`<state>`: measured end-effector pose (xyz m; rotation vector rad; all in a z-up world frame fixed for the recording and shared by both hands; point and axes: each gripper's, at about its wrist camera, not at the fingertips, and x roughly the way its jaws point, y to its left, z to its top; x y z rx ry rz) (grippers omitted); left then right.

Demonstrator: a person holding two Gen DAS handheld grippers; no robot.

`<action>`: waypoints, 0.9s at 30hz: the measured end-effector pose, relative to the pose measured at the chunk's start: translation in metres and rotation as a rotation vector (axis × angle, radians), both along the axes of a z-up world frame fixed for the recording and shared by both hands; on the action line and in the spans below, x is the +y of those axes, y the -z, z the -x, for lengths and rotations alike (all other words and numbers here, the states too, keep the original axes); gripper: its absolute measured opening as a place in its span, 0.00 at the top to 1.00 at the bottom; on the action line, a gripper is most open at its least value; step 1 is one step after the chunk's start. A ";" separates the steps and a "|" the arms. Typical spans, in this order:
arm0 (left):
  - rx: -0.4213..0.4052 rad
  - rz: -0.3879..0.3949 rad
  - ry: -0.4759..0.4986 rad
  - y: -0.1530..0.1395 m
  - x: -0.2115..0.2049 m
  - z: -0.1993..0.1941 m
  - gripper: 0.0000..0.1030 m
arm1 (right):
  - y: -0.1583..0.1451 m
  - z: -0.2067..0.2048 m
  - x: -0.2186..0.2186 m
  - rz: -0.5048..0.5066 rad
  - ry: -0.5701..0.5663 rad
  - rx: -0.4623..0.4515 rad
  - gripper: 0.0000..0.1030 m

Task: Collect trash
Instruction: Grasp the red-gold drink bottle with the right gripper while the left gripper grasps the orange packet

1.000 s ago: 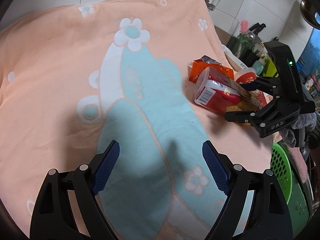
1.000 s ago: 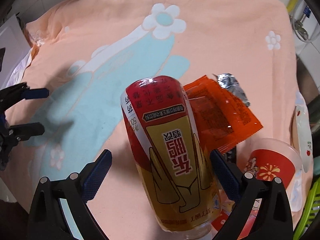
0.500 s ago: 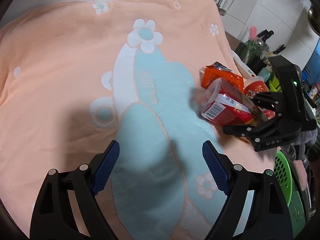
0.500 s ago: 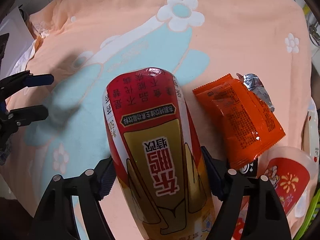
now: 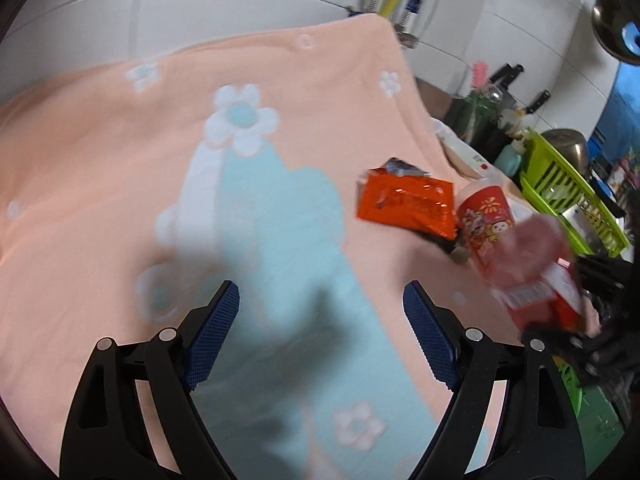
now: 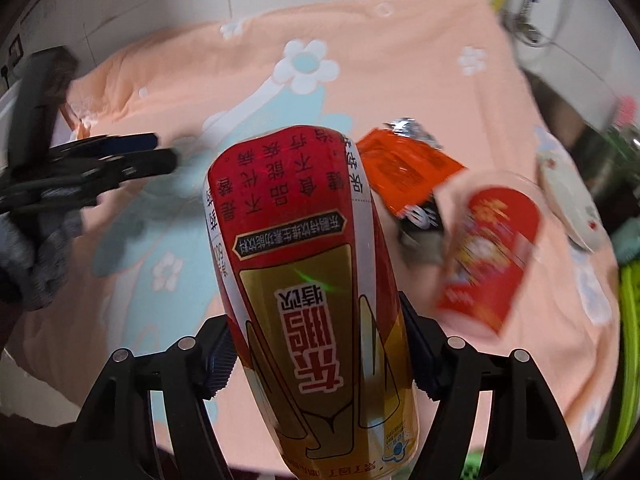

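Observation:
My right gripper [image 6: 320,356] is shut on a red and gold drink bottle [image 6: 304,272] and holds it above the peach flowered towel [image 6: 420,92]. The bottle [image 5: 536,276] shows blurred at the right in the left wrist view. An orange snack wrapper [image 6: 404,168] [image 5: 404,204] with a foil scrap and a red paper cup [image 6: 488,248] [image 5: 484,220] lie on the towel beyond it. My left gripper [image 5: 322,340] is open and empty over the towel's blue patch [image 5: 280,240]; it shows at the left in the right wrist view [image 6: 120,160].
A green dish rack [image 5: 568,196] and kitchen bottles stand right of the towel. A white dish [image 6: 568,196] lies at the towel's right edge. A green basket [image 5: 576,392] sits low on the right. Tiled wall and pipes are behind.
My right gripper closed on the bottle and lifted it off the towel, drawing back to the right. My left gripper rose a little and stayed open.

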<state>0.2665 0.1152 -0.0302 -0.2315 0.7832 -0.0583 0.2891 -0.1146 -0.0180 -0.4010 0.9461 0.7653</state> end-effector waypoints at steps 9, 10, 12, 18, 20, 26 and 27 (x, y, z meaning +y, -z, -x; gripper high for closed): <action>-0.030 -0.067 0.181 0.006 -0.061 -0.056 0.22 | -0.017 0.042 -0.073 -0.061 0.120 -0.016 0.34; -0.029 -0.094 0.202 0.009 -0.071 -0.062 0.21 | -0.016 0.046 -0.082 -0.064 0.130 -0.011 0.34; -0.024 -0.138 0.218 0.016 -0.084 -0.069 0.20 | -0.014 0.054 -0.101 -0.065 0.160 -0.003 0.34; 0.013 -0.130 0.226 0.026 -0.105 -0.090 0.20 | 0.000 0.057 -0.136 -0.063 0.239 0.027 0.34; 0.020 -0.124 0.221 0.027 -0.109 -0.096 0.20 | 0.005 0.056 -0.144 -0.072 0.257 0.044 0.34; 0.033 -0.149 0.192 0.028 -0.126 -0.110 0.20 | 0.015 0.054 -0.154 -0.091 0.280 0.067 0.34; 0.031 -0.164 0.185 0.028 -0.129 -0.111 0.20 | 0.016 0.054 -0.155 -0.092 0.283 0.070 0.34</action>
